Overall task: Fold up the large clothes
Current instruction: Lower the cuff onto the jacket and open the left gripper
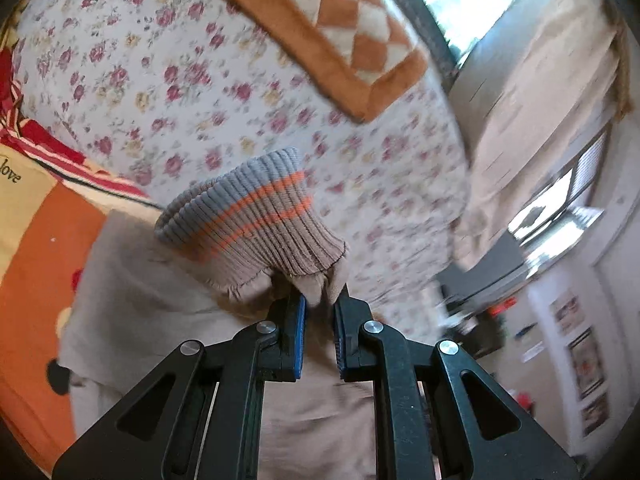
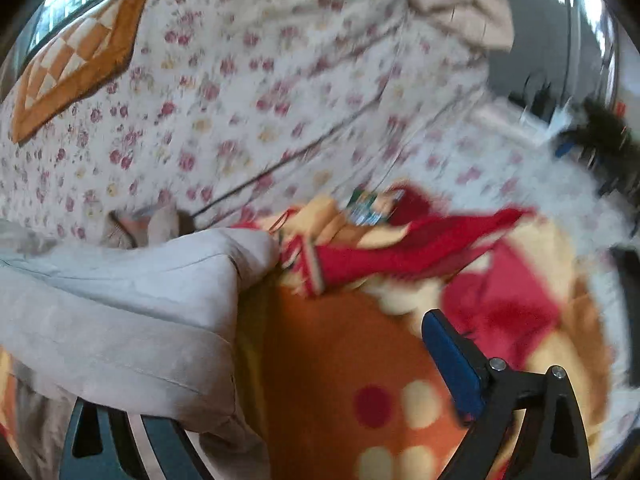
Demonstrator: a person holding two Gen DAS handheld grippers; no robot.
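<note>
Beige jacket (image 1: pixel 132 300) fabric beside the striped cuff (image 1: pixel 248 216) is pinched in the left gripper (image 1: pixel 320 312); right gripper (image 2: pixel 256 360), lower frame, seems wide apart, cloth draped over one finger, so it may slip

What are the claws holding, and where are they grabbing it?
The left claw pinches the beige top just below its striped cuff. The right claw is open, with beige cloth lying over one finger.

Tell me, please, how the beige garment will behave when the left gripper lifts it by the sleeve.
The beige garment probably hangs limp: it already drapes and creases. Its ribbed striped cuff looks stretchy and thicker. The left gripper pinches only bunched cloth, so it may slip.
</note>
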